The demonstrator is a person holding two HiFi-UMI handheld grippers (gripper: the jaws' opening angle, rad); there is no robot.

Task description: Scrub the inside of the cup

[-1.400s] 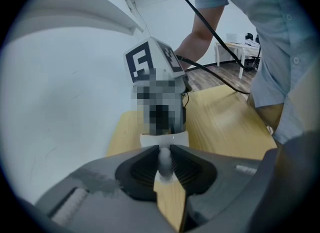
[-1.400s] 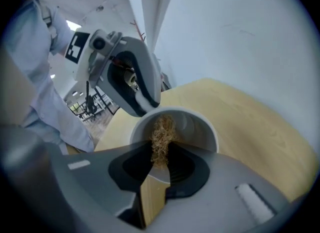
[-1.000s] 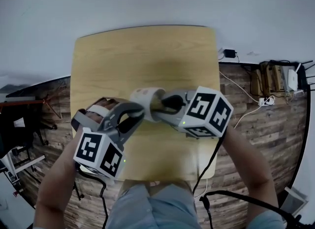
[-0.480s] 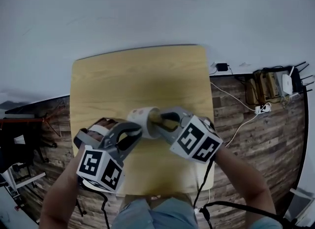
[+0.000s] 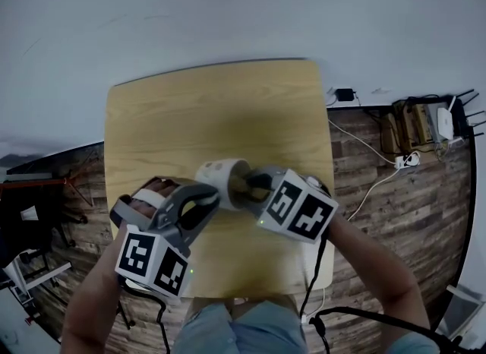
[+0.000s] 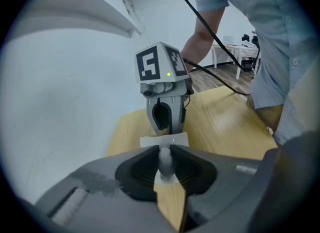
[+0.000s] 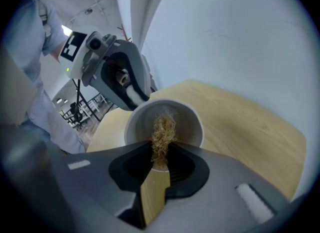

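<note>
A white cup (image 5: 221,173) is held on its side above the wooden table (image 5: 190,109), mouth toward the right. My left gripper (image 5: 203,197) is shut on the cup's handle (image 6: 165,161), which shows pinched between the pads in the left gripper view. My right gripper (image 5: 247,184) is shut on a tan fibrous scrubber (image 7: 161,136). In the right gripper view the scrubber reaches inside the cup (image 7: 165,122), with the left gripper (image 7: 112,72) behind the cup's rim. The left gripper view shows the right gripper (image 6: 163,108) just beyond the cup (image 6: 164,140).
Wooden floor surrounds the table. Cables, a power strip (image 5: 404,161) and a box with a router (image 5: 429,124) lie on the floor at the right. The person's lap (image 5: 243,326) is at the table's near edge.
The right gripper has twisted at the cup's mouth, its marker cube swinging a little lower and closer to the cup. The left gripper keeps its hold on the handle.
</note>
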